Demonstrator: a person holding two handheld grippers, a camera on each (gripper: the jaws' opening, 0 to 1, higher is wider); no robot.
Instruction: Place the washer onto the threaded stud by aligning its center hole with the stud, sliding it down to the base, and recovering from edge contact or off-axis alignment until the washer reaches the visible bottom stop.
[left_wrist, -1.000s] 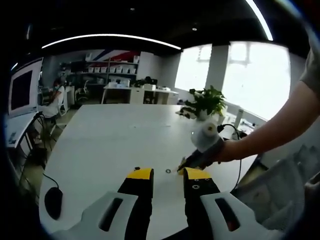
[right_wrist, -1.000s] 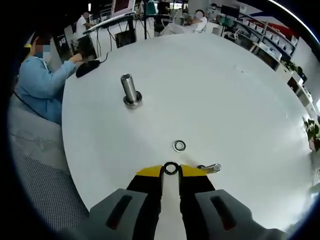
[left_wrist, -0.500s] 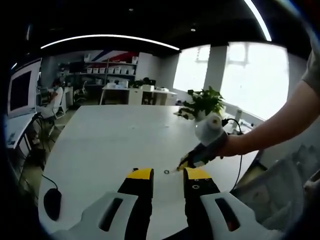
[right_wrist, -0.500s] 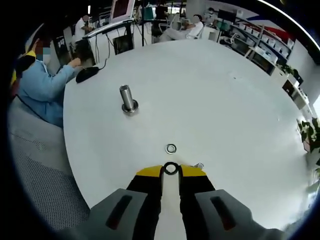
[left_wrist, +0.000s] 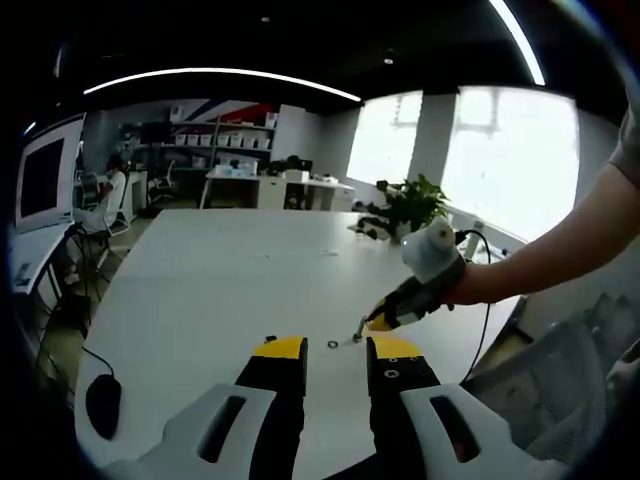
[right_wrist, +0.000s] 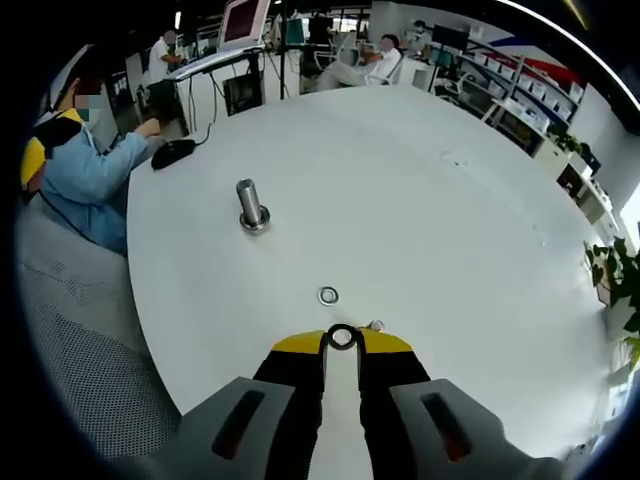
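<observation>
My right gripper (right_wrist: 342, 341) is shut on a dark steel washer (right_wrist: 342, 337), pinched by its edge between the yellow tips. The threaded stud (right_wrist: 249, 204) stands upright on its round base on the white table (right_wrist: 440, 220), well ahead and to the left. A loose washer (right_wrist: 328, 296) lies flat between the stud and the jaws. In the left gripper view my left gripper (left_wrist: 336, 350) is open with nothing in it, and a washer (left_wrist: 333, 343) lies just beyond its tips. The right gripper (left_wrist: 385, 318) comes in from the right, held above the table.
A small metal piece (right_wrist: 376, 325) lies close to the right jaw tips. A black mouse (right_wrist: 172, 152) sits near the table edge by a seated person in blue (right_wrist: 85, 170). Another mouse (left_wrist: 105, 405) lies at the left. A potted plant (left_wrist: 408, 205) stands beyond the table.
The right gripper has lifted and drawn back with the washer; the stud and loose washer now look smaller and farther. In the left gripper view it has moved up and to the right.
</observation>
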